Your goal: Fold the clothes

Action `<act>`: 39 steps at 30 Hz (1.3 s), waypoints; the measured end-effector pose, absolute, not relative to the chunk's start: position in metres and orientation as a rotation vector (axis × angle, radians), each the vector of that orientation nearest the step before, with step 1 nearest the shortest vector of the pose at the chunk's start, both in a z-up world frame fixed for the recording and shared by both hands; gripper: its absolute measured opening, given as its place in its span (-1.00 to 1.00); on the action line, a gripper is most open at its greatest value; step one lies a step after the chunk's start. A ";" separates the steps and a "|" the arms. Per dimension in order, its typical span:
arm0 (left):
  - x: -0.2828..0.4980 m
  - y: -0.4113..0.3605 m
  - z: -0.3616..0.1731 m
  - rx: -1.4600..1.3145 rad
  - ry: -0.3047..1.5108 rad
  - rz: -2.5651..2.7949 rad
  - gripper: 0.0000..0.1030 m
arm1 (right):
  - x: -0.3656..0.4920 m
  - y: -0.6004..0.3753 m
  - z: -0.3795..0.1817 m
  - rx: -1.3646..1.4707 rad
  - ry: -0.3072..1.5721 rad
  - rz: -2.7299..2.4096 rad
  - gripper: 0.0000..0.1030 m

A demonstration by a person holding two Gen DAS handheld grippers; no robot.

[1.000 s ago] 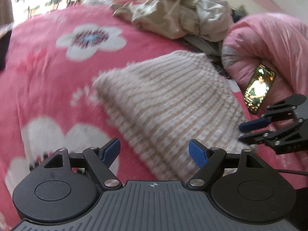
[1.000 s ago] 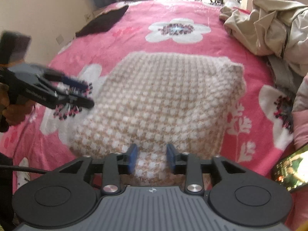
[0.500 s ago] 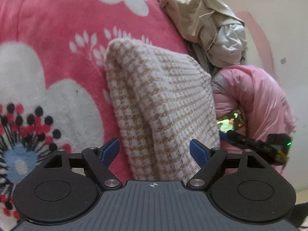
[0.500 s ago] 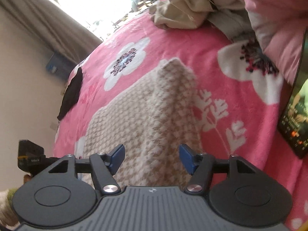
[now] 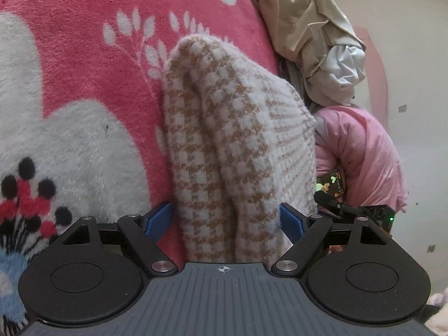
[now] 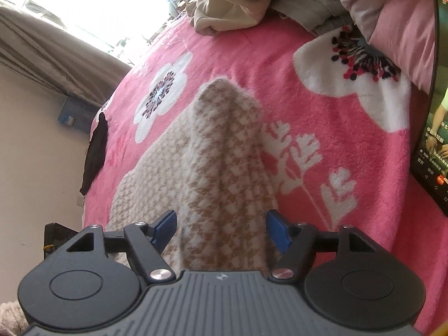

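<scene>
Folded houndstooth knit (image 5: 232, 151) lies on the pink floral blanket (image 5: 84, 56) of the bed.

Left gripper (image 5: 227, 219): jaws spread wide, straddling the near edge of the knit; left pad just beside the fabric, contact not certain, no clamp.

Right gripper (image 6: 221, 231): jaws have just been opening, now released, the knit's folded edge between them.

Beige clothes heap (image 5: 308, 28) and pink jacket (image 5: 364, 154) beyond. Phone (image 6: 432, 140) at right, screen lit.

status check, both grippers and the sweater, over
Left gripper open, astride the folded beige-and-white houndstooth knit sweater. Right gripper open, jaws just widened, straddling its other edge. Lit phone lies alongside.
</scene>
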State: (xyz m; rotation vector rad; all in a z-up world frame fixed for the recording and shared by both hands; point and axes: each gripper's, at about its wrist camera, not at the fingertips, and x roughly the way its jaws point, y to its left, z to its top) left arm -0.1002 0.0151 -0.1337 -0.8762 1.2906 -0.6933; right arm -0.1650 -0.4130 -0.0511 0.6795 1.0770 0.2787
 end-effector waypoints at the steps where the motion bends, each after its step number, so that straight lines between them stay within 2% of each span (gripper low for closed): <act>1: -0.098 0.016 -0.135 -0.890 1.289 -0.696 0.60 | -0.164 -0.414 -0.053 0.686 1.076 0.278 0.42; 5: -0.090 0.017 -0.139 -0.935 1.280 -0.714 0.60 | -0.159 -0.419 -0.058 0.726 1.063 0.274 0.42; 15: -0.085 -0.004 -0.141 -0.853 1.250 -0.804 0.82 | -0.124 -0.419 -0.073 0.735 1.013 0.312 0.44; 22: -0.080 -0.006 -0.144 -0.849 1.254 -0.829 0.83 | -0.094 -0.413 -0.100 0.785 1.039 0.391 0.65; 28: -0.081 -0.005 -0.145 -0.843 1.245 -0.847 0.77 | -0.116 -0.415 -0.110 0.864 1.061 0.447 0.65; 33: -0.081 -0.004 -0.146 -0.843 1.241 -0.854 0.73 | -0.140 -0.411 -0.114 0.884 1.155 0.536 0.66; 39: -0.082 -0.004 -0.148 -0.833 1.232 -0.863 0.73 | -0.124 -0.398 -0.117 0.869 1.182 0.624 0.94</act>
